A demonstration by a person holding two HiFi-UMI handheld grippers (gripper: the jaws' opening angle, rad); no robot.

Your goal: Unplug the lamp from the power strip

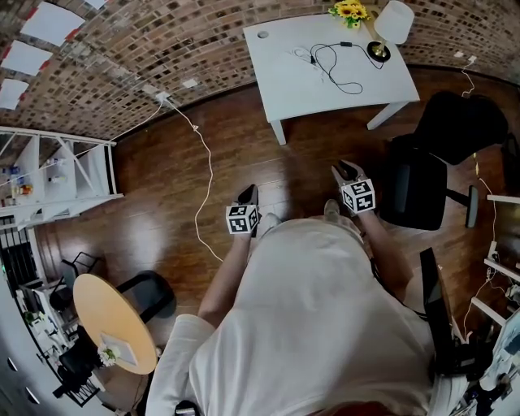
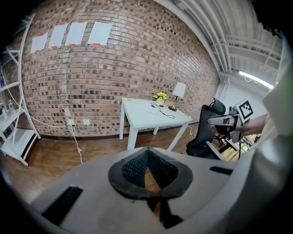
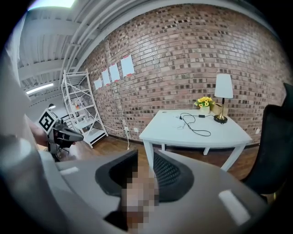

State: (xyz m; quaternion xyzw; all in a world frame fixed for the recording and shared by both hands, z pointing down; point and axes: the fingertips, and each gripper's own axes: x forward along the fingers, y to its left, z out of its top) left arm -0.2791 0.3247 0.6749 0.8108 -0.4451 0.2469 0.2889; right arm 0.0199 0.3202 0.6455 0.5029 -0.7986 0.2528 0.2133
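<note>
The lamp (image 1: 392, 24), white shade on a brass base, stands at the far right corner of the white table (image 1: 284, 81). Its black cord (image 1: 337, 69) loops across the tabletop toward a small white power strip (image 1: 302, 55). The lamp (image 3: 223, 86) and its cord (image 3: 197, 125) also show in the right gripper view, and the lamp (image 2: 179, 90) in the left gripper view. Both grippers are held in front of the person's body, well short of the table. My left gripper (image 1: 250, 193) has its tips together, empty. My right gripper (image 1: 346, 171) stands open with nothing between its fingers.
A black office chair (image 1: 422, 179) stands right of the person. A white cable (image 1: 207, 171) trails over the wooden floor from a wall outlet. White shelving (image 1: 57, 171) is at the left, a round wooden table (image 1: 114, 321) at the lower left. Yellow flowers (image 1: 349, 11) sit beside the lamp.
</note>
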